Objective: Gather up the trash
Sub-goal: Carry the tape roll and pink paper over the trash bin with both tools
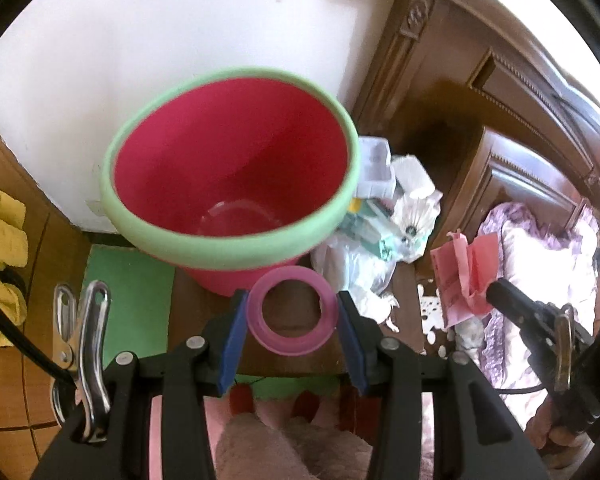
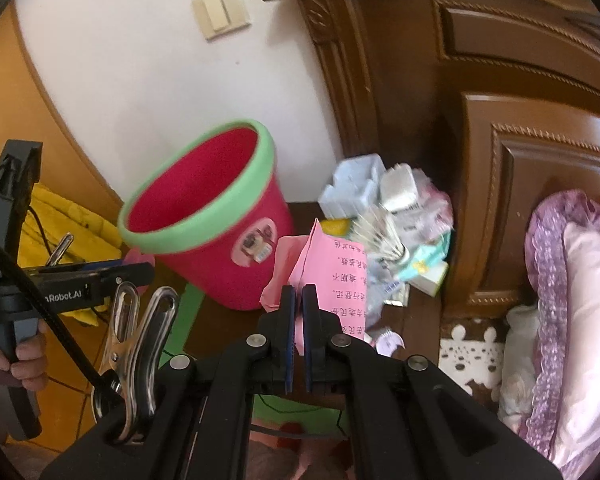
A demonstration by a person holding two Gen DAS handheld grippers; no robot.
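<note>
A red bin with a green rim [image 1: 228, 176] stands on the dark wooden table by the white wall; it also shows in the right wrist view [image 2: 204, 216]. My left gripper [image 1: 292, 312] is shut on a pink tape ring [image 1: 292, 312] just in front of the bin, below its rim. My right gripper [image 2: 299, 296] is shut on a pink printed paper [image 2: 336, 268], right of the bin; it shows in the left wrist view [image 1: 466, 280] too. A pile of white wrappers and boxes [image 1: 384, 216] lies right of the bin, also in the right wrist view [image 2: 392, 228].
A brown carved headboard [image 2: 480, 120] rises at the right. A purple frilled pillow [image 2: 572, 304] lies beside it. A yellow cloth [image 1: 0, 240] sits at the left. A green mat [image 1: 128, 300] lies under the table edge. A light switch [image 2: 220, 10] is on the wall.
</note>
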